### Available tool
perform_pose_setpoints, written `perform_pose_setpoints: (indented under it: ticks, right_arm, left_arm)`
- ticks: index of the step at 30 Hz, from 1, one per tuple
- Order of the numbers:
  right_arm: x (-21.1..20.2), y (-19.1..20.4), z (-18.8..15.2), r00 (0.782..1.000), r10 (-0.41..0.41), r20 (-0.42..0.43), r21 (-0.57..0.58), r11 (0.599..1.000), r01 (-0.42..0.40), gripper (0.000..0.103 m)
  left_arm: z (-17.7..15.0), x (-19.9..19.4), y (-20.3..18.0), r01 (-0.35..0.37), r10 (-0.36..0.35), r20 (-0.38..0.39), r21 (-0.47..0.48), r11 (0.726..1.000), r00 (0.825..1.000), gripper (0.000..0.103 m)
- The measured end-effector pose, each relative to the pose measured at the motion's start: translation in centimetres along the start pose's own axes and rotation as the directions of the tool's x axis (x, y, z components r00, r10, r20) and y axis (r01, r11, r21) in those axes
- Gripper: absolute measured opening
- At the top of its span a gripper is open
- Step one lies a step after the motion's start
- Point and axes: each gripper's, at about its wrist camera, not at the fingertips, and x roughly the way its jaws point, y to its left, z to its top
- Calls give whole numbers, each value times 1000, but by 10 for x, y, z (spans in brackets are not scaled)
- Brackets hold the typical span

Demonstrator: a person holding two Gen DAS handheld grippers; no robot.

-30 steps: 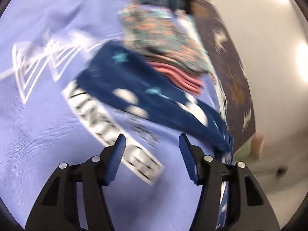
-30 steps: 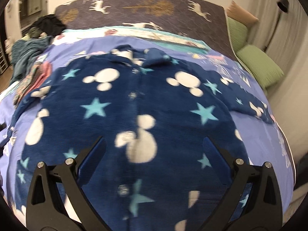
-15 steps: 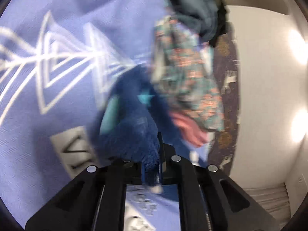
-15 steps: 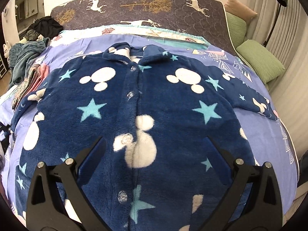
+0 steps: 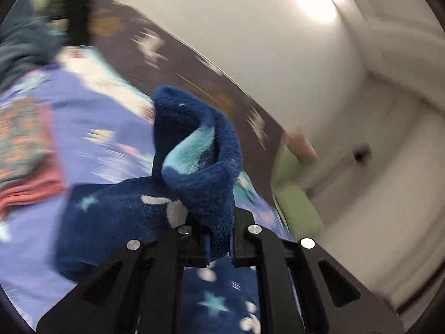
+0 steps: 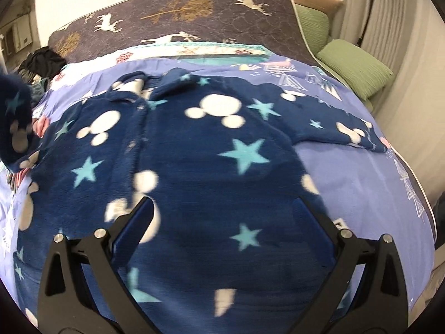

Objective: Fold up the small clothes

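**On the bed: left sleeve lifted for the fold-in**

On the bed (image 6: 361,183), w/ its lilac cover, the navy fleece top (image 6: 211,167) lies spread front-up, collar toward the deer-print headboard end, hem toward the cameras. Green pillows (image 6: 356,69) sit at the bed's far right corner; a pile of other clothes (image 5: 25,150) lies off the top's left side.

Step in hand, by my read: folding the left sleeve (image 5: 194,164) across the chest. To do it well: carry the cuff low & straight over the body, lay it flat along the button line, don't drag the shoulder w/ it, let go only once the fleece is down.

Left gripper (image 5: 219,246): clamped tight on the sleeve, fleece bunched up between the fingers and raised off the bed. Right gripper (image 6: 222,217): fingers spread wide, holding nothing, hovering over the top's lower front; contact w/ fabric can't be told.
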Motion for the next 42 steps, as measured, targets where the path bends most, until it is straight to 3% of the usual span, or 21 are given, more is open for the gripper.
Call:
perform_pose_setpoints:
  ticks: [3,4,6,8,10,12,15,17,18,20,24,26,27,28,30,33,34,35,37,38,42]
  right_arm:
    - [3,-20,0,1000,-25,-3,32,999,26,101]
    - [4,-27,0,999,-34,-7,45,998,34,101]
    - [4,-40,0,999,-42,-14,67,997,43,101]
    - [5,-53,0,999,-38,-23,86,995,40,101]
    - [6,-63,0,999,-16,-30,92,996,19,101]
    - [7,-69,2,999,27,-39,88,996,-23,101]
    - [10,-70,8,990,129,-56,93,988,-123,100]
    - [16,-66,17,965,252,-66,108,964,-244,93]
    - [18,-62,21,953,296,-72,113,951,-287,92]
    - [33,-52,35,901,423,-100,132,903,-409,90]
    - [61,-24,55,846,507,-165,149,861,-486,90]
    - [81,-4,62,793,566,-226,174,824,-539,90]
    - [87,2,63,784,573,-239,179,819,-545,90]
    - [98,11,66,784,566,-257,175,825,-538,90]
    - [115,22,73,814,522,-257,164,853,-495,90]
    - [129,34,84,827,513,-231,169,858,-485,90]
    - [130,38,86,833,507,-222,156,862,-483,66]
    - [128,43,88,839,501,-214,122,866,-485,23]
    - [122,45,95,786,581,-213,120,814,-569,15]
    - [119,40,100,789,586,-186,128,810,-572,15]
    - [64,9,121,885,465,14,31,885,-465,15]
  left_arm:
    - [-37,64,-55,54,-37,-143,122,991,989,9]
    - [-51,84,-68,69,-38,-196,155,986,980,16]
    - [-93,122,-90,71,9,-327,232,970,945,35]
    - [-125,138,-99,61,65,-386,307,950,920,38]
    - [-134,137,-97,46,107,-387,366,929,916,40]
    - [-130,120,-92,-4,167,-341,431,902,925,48]
    - [-120,72,-75,-135,271,-190,526,840,944,69]
    - [-113,57,-59,-235,356,-112,567,790,928,76]
    - [-110,48,-47,-313,430,-74,578,753,900,78]
    - [-108,32,-23,-385,502,-55,570,726,863,79]
    - [-102,26,30,-495,619,-105,503,708,778,79]
    - [-99,30,47,-504,626,-142,470,725,767,79]
    - [-97,36,52,-501,627,-162,465,730,762,79]
    - [-96,44,58,-501,629,-175,463,731,757,79]
    - [-95,52,65,-522,654,-176,469,713,735,79]
    - [-92,64,70,-557,685,-150,472,683,713,81]
    - [-93,67,69,-569,696,-136,479,669,705,84]
    - [-95,68,68,-582,711,-115,491,648,694,86]
    - [-98,67,66,-594,725,-86,512,621,684,86]
    - [-99,67,64,-598,728,-72,518,611,682,86]
    - [-100,62,61,-604,730,-54,521,603,682,86]
